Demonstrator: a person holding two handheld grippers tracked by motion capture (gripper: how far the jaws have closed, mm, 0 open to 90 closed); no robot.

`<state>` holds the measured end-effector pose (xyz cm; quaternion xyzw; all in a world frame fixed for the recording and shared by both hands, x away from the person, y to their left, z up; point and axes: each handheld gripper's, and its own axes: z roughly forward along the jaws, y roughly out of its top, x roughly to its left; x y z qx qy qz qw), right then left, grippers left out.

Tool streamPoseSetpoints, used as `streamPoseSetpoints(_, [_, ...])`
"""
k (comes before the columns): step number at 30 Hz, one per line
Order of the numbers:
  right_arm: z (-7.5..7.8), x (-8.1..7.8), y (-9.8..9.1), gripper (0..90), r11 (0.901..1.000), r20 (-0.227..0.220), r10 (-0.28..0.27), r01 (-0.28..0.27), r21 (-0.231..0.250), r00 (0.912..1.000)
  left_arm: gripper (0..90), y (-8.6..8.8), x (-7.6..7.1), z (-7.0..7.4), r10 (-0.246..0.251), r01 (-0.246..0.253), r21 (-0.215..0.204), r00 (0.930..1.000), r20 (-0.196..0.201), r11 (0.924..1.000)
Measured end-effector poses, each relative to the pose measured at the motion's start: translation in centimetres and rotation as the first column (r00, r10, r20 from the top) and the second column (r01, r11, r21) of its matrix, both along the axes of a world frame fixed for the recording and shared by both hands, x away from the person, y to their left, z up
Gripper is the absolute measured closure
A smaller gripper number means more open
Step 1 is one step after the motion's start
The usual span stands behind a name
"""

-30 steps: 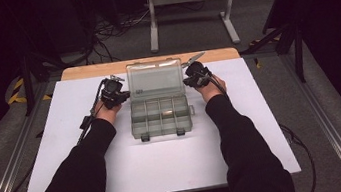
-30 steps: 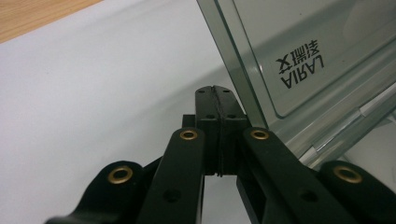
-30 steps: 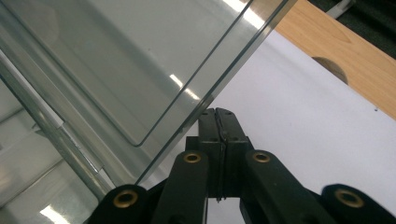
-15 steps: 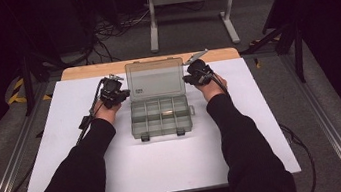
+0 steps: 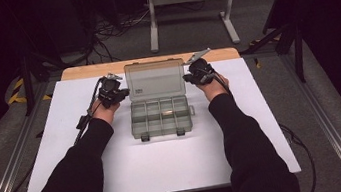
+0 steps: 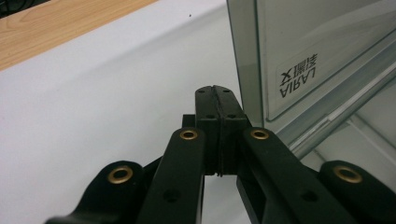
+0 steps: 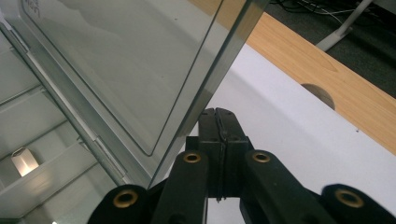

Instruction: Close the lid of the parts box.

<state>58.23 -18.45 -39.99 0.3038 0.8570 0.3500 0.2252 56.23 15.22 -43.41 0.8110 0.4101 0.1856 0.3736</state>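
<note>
A clear plastic compartment box (image 5: 162, 120) lies in the middle of the white table top, its lid (image 5: 155, 80) standing open at the back. My left gripper (image 5: 124, 92) is shut with nothing in it, its tips right beside the lid's left edge (image 6: 243, 60). My right gripper (image 5: 187, 79) is shut and empty too, just off the lid's right edge (image 7: 219, 79). In the gripper views the left gripper (image 6: 216, 90) and the right gripper (image 7: 217, 113) show pads pressed together. Whether either touches the lid I cannot tell. A small metal piece (image 7: 23, 163) lies in one compartment.
The white table top (image 5: 168, 169) ends in a wooden strip (image 5: 94, 70) at the back. Both black-sleeved forearms (image 5: 90, 147) lie either side of the box. Beyond the table stand a metal frame (image 5: 190, 2), cables and dark floor. A cable (image 5: 82, 126) trails from the left gripper.
</note>
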Motion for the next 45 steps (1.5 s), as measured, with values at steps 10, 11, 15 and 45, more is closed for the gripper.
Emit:
streamPoseSetpoints(10, [0.6, -0.6, -0.4, 90.0, 0.9994, 0.016, 0.027, -0.028, 0.022, 0.9995, 89.9, 0.0, -0.4, 0.5, -0.018, 0.018, 0.002, 0.9998, 0.010, 0.9998])
streamPoseSetpoints(11, [0.6, -0.6, -0.4, 90.0, 0.9994, 0.016, 0.027, -0.028, 0.022, 0.9995, 89.9, 0.1, -0.5, 0.6, -0.021, 0.021, 0.004, 0.9997, 0.011, 0.9998])
streamPoseSetpoints(15, [0.8, -1.0, -0.5, 90.0, 0.9991, 0.019, 0.035, -0.036, 0.024, 0.9992, 89.9, 0.1, -0.7, 0.8, -0.029, 0.029, 0.005, 0.9995, 0.010, 0.9996])
streamPoseSetpoints(45, [1.2, -3.6, -0.9, 90.0, 0.9911, 0.040, 0.133, -0.133, 0.005, 0.9904, 89.9, 0.9, -2.1, 1.4, -0.135, 0.135, 0.042, 0.9909, -0.004, 0.9900])
